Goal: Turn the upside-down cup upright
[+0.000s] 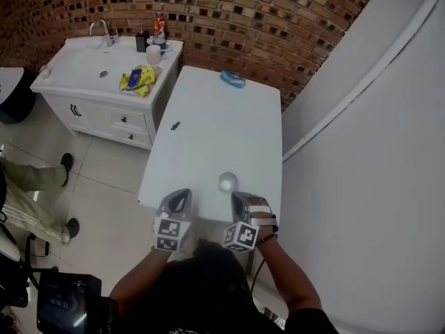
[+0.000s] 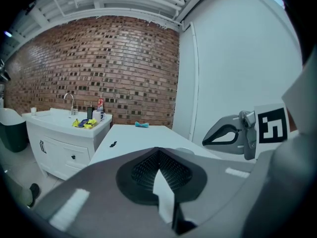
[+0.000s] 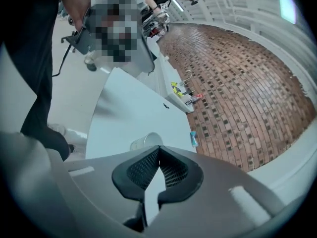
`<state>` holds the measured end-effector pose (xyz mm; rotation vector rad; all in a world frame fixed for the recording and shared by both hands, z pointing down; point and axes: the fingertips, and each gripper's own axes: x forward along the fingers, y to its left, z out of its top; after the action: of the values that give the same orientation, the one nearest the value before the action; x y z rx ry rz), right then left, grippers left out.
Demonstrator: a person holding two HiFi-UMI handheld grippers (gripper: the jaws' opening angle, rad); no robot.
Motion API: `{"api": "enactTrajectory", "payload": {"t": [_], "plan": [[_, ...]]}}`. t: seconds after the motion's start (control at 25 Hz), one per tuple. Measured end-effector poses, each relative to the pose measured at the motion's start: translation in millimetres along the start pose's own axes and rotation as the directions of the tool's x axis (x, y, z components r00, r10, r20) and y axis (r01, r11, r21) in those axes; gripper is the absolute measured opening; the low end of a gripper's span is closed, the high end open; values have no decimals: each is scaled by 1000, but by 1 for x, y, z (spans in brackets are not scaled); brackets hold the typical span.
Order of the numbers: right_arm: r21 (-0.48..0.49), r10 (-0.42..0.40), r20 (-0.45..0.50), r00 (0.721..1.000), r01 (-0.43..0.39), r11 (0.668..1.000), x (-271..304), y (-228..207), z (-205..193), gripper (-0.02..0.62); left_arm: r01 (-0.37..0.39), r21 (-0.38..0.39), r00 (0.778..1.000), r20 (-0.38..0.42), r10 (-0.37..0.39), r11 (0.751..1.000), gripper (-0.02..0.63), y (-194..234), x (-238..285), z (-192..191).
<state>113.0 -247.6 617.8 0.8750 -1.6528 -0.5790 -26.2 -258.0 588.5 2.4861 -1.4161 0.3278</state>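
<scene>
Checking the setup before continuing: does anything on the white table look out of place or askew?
Nothing spilled or damaged. The cup sits close to the near edge of the table; I cannot tell which way up it is. A small dark object lies stray mid-table.

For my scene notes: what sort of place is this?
Probably a washroom-style room, perhaps a staged set: a white washbasin cabinet with a tap, a brick wall, and a tiled floor beside a white table.
</scene>
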Motion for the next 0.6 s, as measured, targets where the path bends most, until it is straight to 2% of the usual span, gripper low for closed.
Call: {"api": "enactTrajectory", "payload": {"t": [0.12,0.28,0.44,0.52,0.6], "plan": [[131,-34,15,999,32,991,-10,-11,1,14,5,0,1000,9,-5,1000,-6,-2,0,5],[305,-86,29,996,73,950,-21,-18,6,14,7,5,1000,22,-7,1000,-6,-1,-2,6],[385,-117,42,992,92,918,-30,-17,11,14,22,4,999,36,-22,1000,-6,-8,-7,8],[454,-127,49,991,91,886,-36,-18,11,12,29,8,999,37,-29,1000,-6,-12,-10,9],[551,-140,53,989,88,830,-43,-18,10,12,33,14,999,37,-33,999,-6,-15,-14,8]]}}
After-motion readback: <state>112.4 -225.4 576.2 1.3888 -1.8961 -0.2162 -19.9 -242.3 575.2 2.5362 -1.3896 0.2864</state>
